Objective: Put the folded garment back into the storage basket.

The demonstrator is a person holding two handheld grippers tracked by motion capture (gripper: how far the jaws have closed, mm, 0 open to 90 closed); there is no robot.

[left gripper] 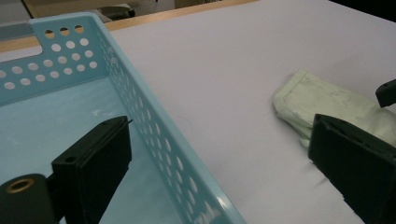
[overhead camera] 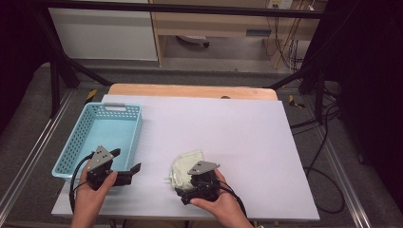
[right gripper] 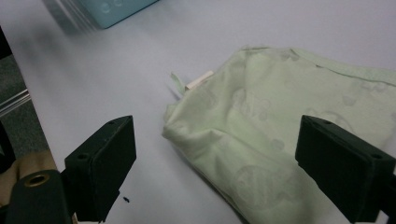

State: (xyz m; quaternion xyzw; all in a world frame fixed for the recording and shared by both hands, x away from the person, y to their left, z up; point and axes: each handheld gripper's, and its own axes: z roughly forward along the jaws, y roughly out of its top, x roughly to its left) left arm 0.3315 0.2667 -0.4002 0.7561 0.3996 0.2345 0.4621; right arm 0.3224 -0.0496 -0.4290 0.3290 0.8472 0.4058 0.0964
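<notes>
Over on the left there's a light blue perforated basket (overhead camera: pixel 80 142) sitting on the white table (overhead camera: pixel 237 142), and the left gripper (overhead camera: pixel 124 172) hangs right at its near right corner — in the left gripper view one jaw sits over the basket's floor and the other out over the table, so it straddles the basket wall, jaws spread wide with nothing pinched between them. Moving right, a crumpled pale green cloth (overhead camera: pixel 184 165) with a faint printed pattern lies on the table near the front edge, a bit apart from the basket. The right gripper (overhead camera: pixel 186 195) is just at the near side of it, jaws wide apart — the cloth bulges up between them in the right gripper view, but the pads aren't pressing on it.
</notes>
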